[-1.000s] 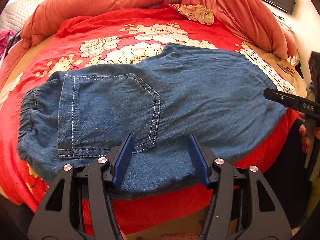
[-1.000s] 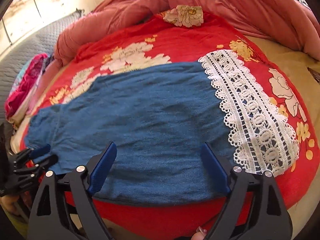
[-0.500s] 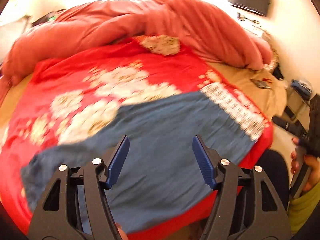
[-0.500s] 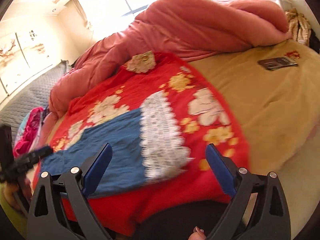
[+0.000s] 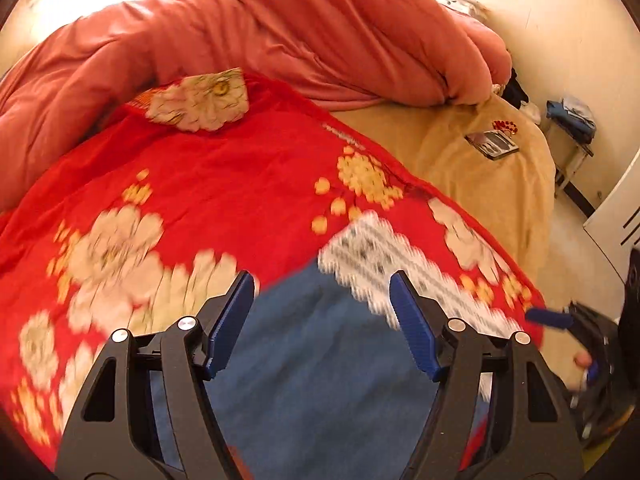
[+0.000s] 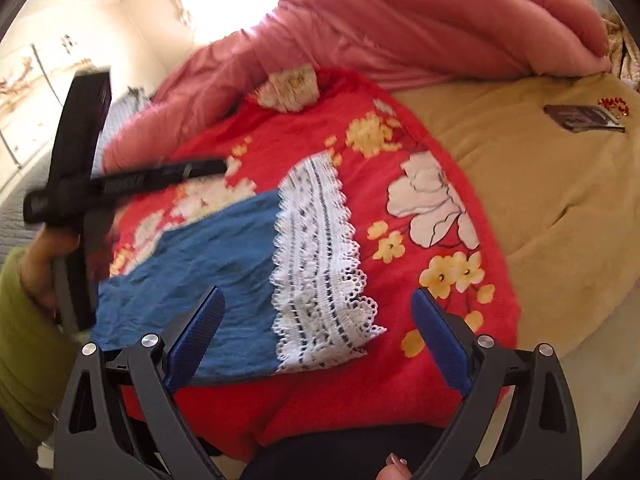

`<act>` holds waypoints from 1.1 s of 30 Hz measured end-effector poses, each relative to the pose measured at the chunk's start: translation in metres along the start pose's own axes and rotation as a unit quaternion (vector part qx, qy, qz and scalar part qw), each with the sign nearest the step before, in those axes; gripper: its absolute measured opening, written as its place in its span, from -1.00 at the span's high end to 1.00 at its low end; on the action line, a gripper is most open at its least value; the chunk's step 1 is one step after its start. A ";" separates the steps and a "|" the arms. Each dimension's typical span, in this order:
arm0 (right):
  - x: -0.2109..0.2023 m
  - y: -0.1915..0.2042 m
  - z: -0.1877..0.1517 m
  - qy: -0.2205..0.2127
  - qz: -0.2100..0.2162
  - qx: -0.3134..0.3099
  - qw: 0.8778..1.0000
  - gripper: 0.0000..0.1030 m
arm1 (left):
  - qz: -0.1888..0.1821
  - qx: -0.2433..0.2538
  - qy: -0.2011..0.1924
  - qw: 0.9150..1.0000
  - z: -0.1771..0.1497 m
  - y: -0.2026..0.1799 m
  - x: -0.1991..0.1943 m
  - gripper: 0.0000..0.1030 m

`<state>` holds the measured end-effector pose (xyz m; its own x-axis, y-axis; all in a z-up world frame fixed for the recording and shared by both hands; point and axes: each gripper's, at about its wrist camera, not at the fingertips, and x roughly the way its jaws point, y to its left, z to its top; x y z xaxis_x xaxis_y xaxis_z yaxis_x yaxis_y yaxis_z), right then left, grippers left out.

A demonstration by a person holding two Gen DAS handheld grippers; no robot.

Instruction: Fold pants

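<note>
Denim: blue denim pants with white lace hem (image 6: 224, 264) lie flat on the red floral blanket (image 6: 400, 360), at 12 o'clock of both claws.
Handling: soft, light, floppy; probably bunches.
Hold: lace hem corners (image 6: 320, 344).
Left claw (image 5: 320, 320): opening, nothing between.
Right claw (image 6: 316, 336): spread, empty.

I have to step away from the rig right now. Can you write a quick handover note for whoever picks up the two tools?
Left tool: jaws opening, nothing gripped, above the blue denim pants.
Right tool: open wide, empty, over the pants' white lace hem.
Pants lie flat on the red floral blanket at the bed's near edge, hem end toward the right tool; the waist end is out of view.
Done: pants are spread out; whether they are already folded once cannot be told.
Left: grip the hem end and fold it over, then tidy.
</note>
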<state>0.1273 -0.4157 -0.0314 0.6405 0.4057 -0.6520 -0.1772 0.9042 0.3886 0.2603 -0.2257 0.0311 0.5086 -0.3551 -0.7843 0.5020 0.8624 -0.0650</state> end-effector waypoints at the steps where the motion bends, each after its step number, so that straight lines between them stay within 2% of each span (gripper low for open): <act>1: 0.004 -0.001 0.001 0.008 0.004 0.003 1.000 -0.80 | -0.001 0.003 0.003 1.000 0.004 0.001 0.008 -0.23; 4: 0.014 -0.005 0.005 0.029 0.015 0.016 0.999 -0.73 | -0.033 0.002 0.029 0.999 0.015 0.007 0.036 -0.22; 6: 0.026 -0.009 0.007 0.052 0.021 0.024 0.998 -0.60 | -0.059 -0.010 0.051 0.997 0.017 0.011 0.053 -0.19; 8: 0.035 -0.011 0.008 0.073 0.037 0.030 0.996 -0.22 | -0.082 -0.024 0.069 0.994 0.018 0.015 0.070 -0.12; 10: 0.034 -0.009 0.008 0.072 0.042 0.026 0.996 -0.02 | -0.096 -0.031 0.075 0.992 0.018 0.019 0.082 -0.01; 14: 0.031 -0.004 0.007 0.068 0.056 0.016 0.996 -0.01 | -0.149 -0.020 0.094 0.984 0.013 0.020 0.098 0.38; 15: 0.034 -0.004 0.007 0.074 0.055 0.019 0.996 -0.04 | -0.157 -0.005 0.095 0.983 0.011 0.018 0.100 0.38; 17: 0.041 -0.008 0.007 0.091 0.056 0.030 0.994 -0.05 | -0.160 0.013 0.091 0.983 0.009 0.015 0.101 0.38; 20: 0.048 -0.012 0.009 0.102 0.071 0.042 0.991 -0.15 | -0.177 0.012 0.090 0.980 0.007 0.018 0.105 0.34; 22: 0.050 -0.013 0.010 0.105 0.076 0.046 0.991 -0.14 | -0.184 0.008 0.090 0.979 0.006 0.018 0.108 0.32; 24: 0.049 -0.015 0.012 0.096 0.080 0.056 0.991 0.07 | -0.184 0.006 0.089 0.979 0.006 0.019 0.107 0.32; 26: 0.048 -0.016 0.012 0.089 0.084 0.060 0.991 0.43 | -0.170 0.016 0.095 0.981 0.006 0.014 0.107 0.49; 28: 0.045 -0.014 0.012 0.080 0.103 0.061 0.990 0.53 | -0.158 0.020 0.093 0.983 0.007 0.009 0.102 0.60; 30: 0.043 -0.011 0.013 0.076 0.100 0.057 0.990 0.56 | -0.150 0.027 0.087 0.984 0.007 0.006 0.098 0.77; 33: 0.035 -0.002 0.015 0.050 0.126 0.050 0.989 0.62 | -0.157 0.027 0.075 0.984 0.006 0.010 0.087 0.84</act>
<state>0.1608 -0.4053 -0.0454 0.5066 0.6327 -0.5858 -0.2445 0.7569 0.6061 0.3142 -0.2500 -0.0337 0.2161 -0.5402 -0.8133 0.6567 0.6969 -0.2883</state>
